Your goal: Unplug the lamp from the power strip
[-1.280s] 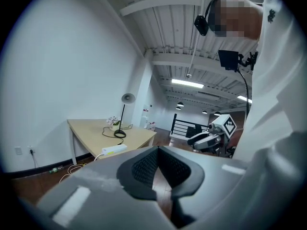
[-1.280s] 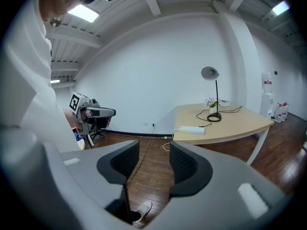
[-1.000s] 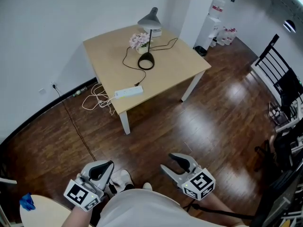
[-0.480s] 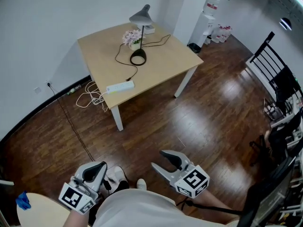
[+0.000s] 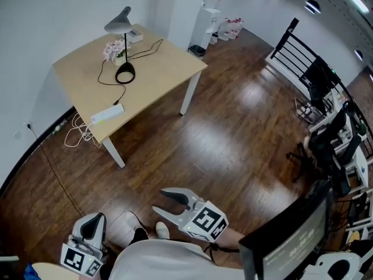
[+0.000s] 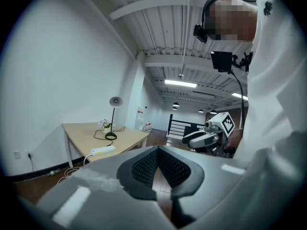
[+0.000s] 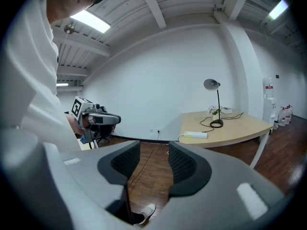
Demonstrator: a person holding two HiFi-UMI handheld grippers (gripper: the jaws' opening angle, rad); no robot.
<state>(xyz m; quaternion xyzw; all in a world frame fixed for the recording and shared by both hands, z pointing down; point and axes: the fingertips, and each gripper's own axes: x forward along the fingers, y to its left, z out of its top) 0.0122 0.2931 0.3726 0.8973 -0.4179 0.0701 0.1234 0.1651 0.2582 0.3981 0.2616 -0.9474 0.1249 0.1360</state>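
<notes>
1. The person stands on the dark wood floor [image 5: 233, 127], well apart from the light wooden table [image 5: 163, 69], with both grippers held low by the body.
2. The lamp [image 5: 124, 45] stands upright on the table towards the wall side. It has a grey shade, a thin black stem and a round black base.
3. A small pot of pink flowers [image 5: 114, 51] is just beside the stem, and a white box [image 5: 135, 35] sits behind them near the table's far corner.
4. The power strip [image 5: 108, 114], white and long, lies flat near the table edge closest to the person, apart from the lamp base.
5. A black cord [image 5: 104, 81] loops from the lamp base across the tabletop to the strip. The plug itself is too small to make out.
6. A pale cable [image 5: 76, 137] lies coiled on the floor under that edge of the table, by the wall.
7. The left gripper [image 5: 97, 221] is clenched. In its own view the ribbed pads meet at the tip with nothing between them, and it points across the room at the table.
8. The right gripper [image 5: 160, 201] is released. Its jaws are apart with only floor showing in the gap, and it grasps nothing.
9. Neither gripper is near the lamp or the strip.
10. A water dispenser [image 5: 213, 4] stands by the far wall, a black railing [image 5: 291, 45] is on the right, and a dark monitor [image 5: 285, 238] is at the lower right.
</notes>
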